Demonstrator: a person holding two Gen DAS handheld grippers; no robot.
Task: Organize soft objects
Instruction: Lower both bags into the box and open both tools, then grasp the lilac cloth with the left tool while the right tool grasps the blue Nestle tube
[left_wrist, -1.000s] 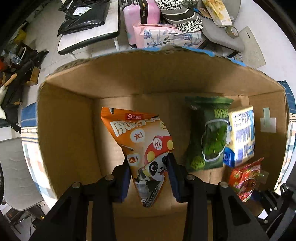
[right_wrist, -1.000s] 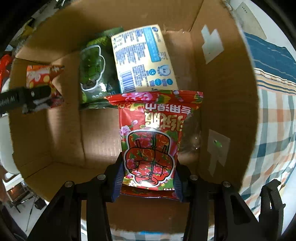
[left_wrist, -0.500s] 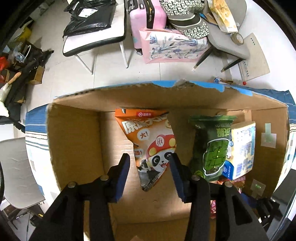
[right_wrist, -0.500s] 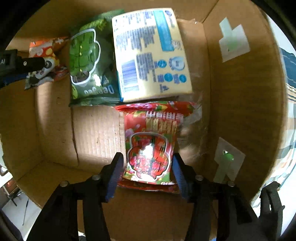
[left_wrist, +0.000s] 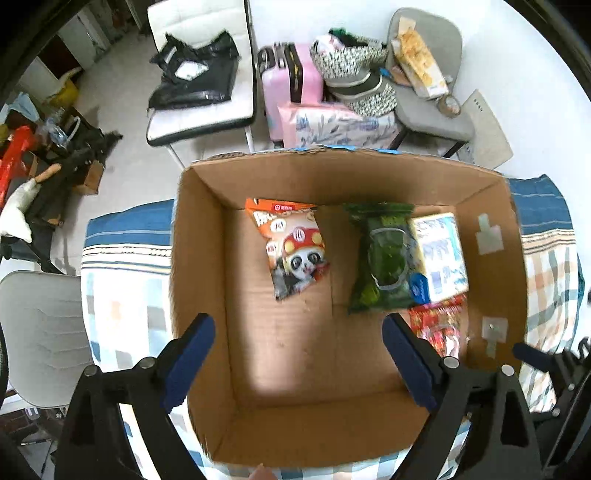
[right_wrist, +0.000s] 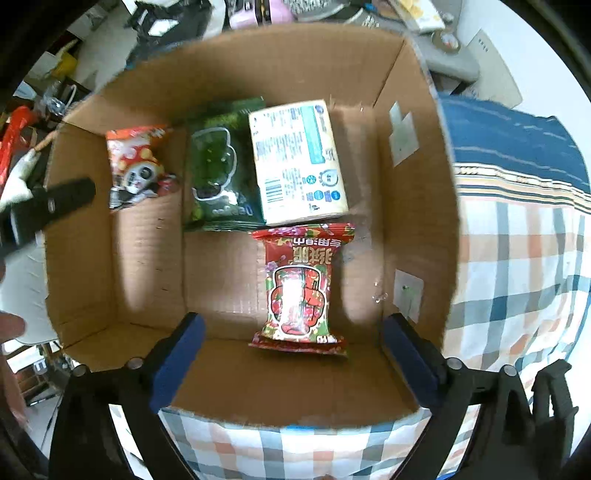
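Cardboard box (right_wrist: 413, 206) now holds all four packets, the orange panda bag (left_wrist: 291, 247) and red snack packet (right_wrist: 299, 288) lying flat inside, so we lift the left gripper (left_wrist: 299, 365) and right gripper (right_wrist: 291, 358), both wide open and empty, straight up to avoid snagging them.

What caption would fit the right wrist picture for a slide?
Open right gripper above a cardboard box holding a red snack bag, green packet, white pack and panda bag.

Cluttered home room: pink suitcase (left_wrist: 291, 79), padded chairs (left_wrist: 201, 70) piled with bags (left_wrist: 195, 79), floral bundle (left_wrist: 338, 123), tiled floor (left_wrist: 140, 173), plaid cloth (right_wrist: 517, 266) under cardboard box (left_wrist: 199, 266).
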